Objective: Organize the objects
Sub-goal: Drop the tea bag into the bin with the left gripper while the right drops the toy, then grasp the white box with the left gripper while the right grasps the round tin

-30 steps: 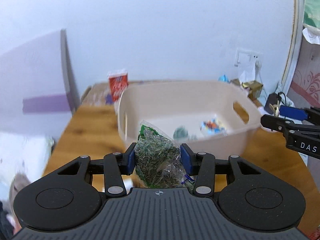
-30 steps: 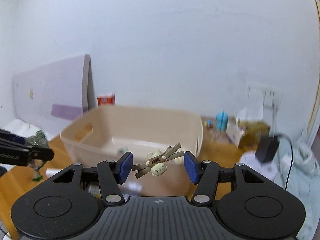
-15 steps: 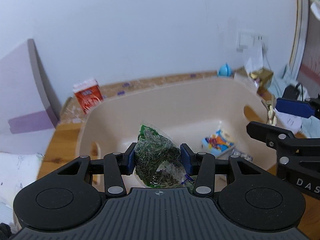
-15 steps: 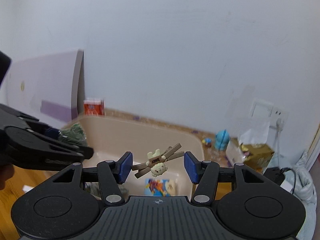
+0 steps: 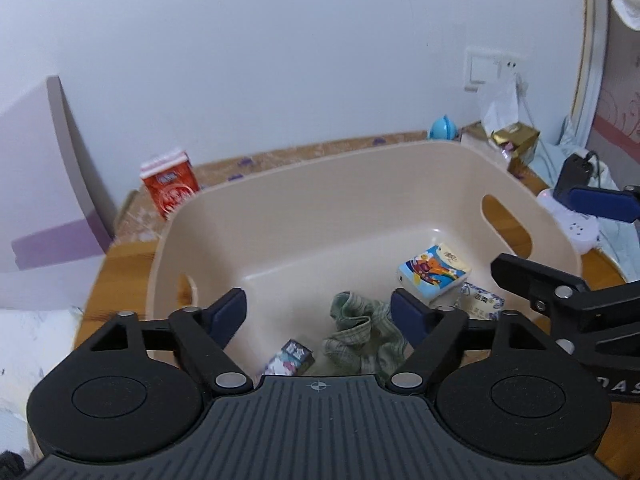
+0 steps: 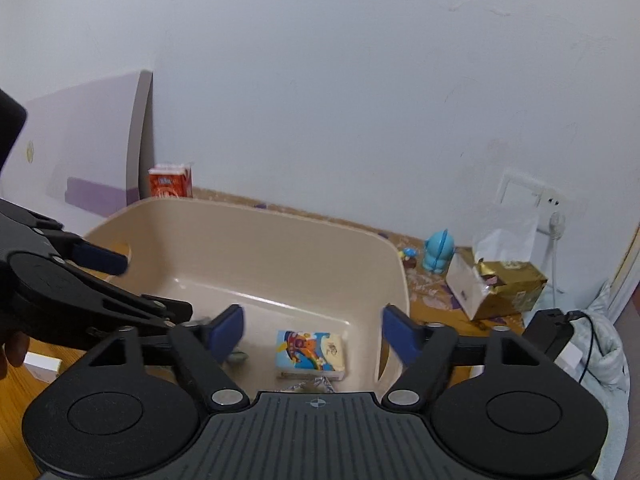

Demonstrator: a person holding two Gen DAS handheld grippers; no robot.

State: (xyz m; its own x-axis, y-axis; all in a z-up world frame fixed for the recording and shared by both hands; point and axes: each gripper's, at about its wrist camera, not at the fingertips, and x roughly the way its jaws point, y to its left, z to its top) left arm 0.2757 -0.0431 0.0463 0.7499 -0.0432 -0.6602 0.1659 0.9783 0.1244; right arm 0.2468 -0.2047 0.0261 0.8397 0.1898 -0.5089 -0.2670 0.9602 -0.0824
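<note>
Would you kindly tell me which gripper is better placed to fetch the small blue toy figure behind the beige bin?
Right. The small blue toy figure stands past the beige plastic bin's far right corner, on the right gripper's side, and its fingers are open and empty. The left gripper sits farther left.

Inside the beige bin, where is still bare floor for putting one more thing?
The bin floor is bare at the back and left, toward the handle slot. The near right is crowded: tissue pack, green cloth, small packet.
</note>
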